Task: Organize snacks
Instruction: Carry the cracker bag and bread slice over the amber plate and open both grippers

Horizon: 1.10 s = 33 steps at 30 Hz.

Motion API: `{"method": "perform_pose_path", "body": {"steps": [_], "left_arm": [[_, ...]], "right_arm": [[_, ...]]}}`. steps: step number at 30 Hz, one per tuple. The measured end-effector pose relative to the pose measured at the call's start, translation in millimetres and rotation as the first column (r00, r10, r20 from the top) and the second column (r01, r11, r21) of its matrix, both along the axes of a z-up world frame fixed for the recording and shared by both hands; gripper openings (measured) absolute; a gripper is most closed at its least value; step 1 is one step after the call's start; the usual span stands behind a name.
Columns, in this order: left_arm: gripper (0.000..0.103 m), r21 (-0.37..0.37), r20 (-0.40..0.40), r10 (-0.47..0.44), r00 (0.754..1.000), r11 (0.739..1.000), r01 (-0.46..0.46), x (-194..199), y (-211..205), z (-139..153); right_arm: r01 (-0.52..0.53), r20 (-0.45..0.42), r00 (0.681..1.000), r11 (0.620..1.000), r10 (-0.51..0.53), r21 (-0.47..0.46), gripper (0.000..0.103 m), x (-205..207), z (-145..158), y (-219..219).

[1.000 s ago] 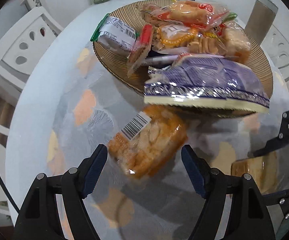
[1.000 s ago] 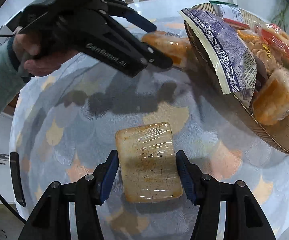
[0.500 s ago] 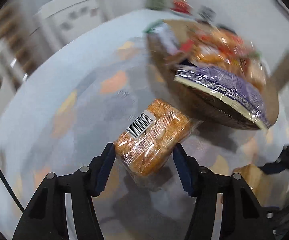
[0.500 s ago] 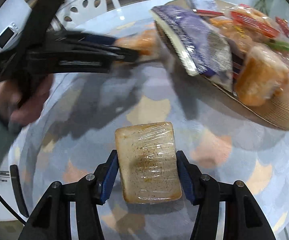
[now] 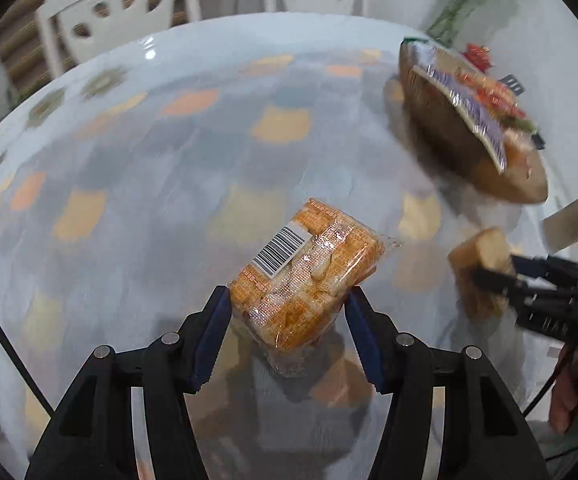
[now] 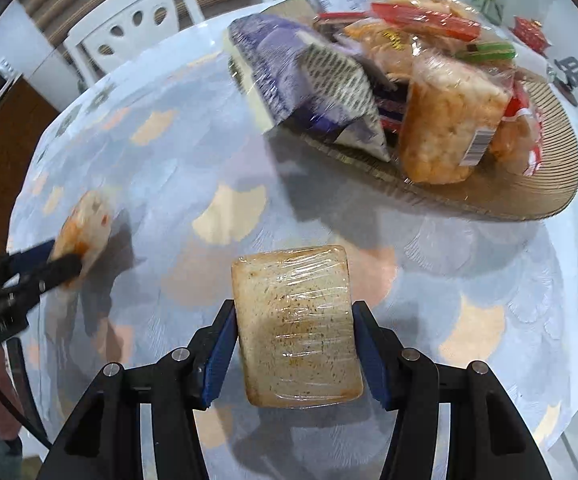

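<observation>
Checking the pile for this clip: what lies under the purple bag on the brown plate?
The purple bag leans on the brown plate, its lower corner on the plate's ridged surface. A dark red-striped wrapper shows behind it. Whatever lies directly beneath is covered.

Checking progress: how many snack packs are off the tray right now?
2: the orange cracker pack in the left tongs, the wrapped pale cake in the right tongs. Others might sit outside both views.
</observation>
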<state>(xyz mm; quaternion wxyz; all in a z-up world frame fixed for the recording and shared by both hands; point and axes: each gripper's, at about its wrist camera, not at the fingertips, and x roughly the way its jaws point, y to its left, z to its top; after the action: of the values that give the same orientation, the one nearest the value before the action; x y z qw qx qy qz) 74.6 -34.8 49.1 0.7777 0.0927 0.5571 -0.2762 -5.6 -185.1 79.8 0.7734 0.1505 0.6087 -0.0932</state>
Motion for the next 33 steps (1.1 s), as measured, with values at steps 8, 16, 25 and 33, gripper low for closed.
{"method": "perform_pose_path", "body": {"steps": [8,16,25,33], "left_arm": [[0.057,0.004,-0.085,0.042,0.995,0.999,-0.042,-33.0,9.6,-8.5],[0.067,-0.064,-0.230,-0.104,0.968,0.994,0.092,-45.4,19.2,6.6],[0.067,0.019,-0.195,-0.092,0.977,0.995,0.098,-24.1,-1.0,-10.3],[0.043,0.193,-0.107,-0.171,0.979,0.963,0.190,-46.6,-27.1,-26.5]], "right_arm": [[-0.106,-0.054,0.993,0.994,0.106,0.003,0.055,-14.0,-7.4,9.4],[-0.124,-0.128,0.983,0.990,0.132,0.066,0.056,-21.0,-14.6,3.8],[-0.097,-0.148,0.983,0.989,0.112,0.108,0.070,-0.7,-21.4,-5.9],[-0.104,-0.111,0.988,0.993,0.109,0.049,0.054,-13.7,-14.5,-6.1]]}}
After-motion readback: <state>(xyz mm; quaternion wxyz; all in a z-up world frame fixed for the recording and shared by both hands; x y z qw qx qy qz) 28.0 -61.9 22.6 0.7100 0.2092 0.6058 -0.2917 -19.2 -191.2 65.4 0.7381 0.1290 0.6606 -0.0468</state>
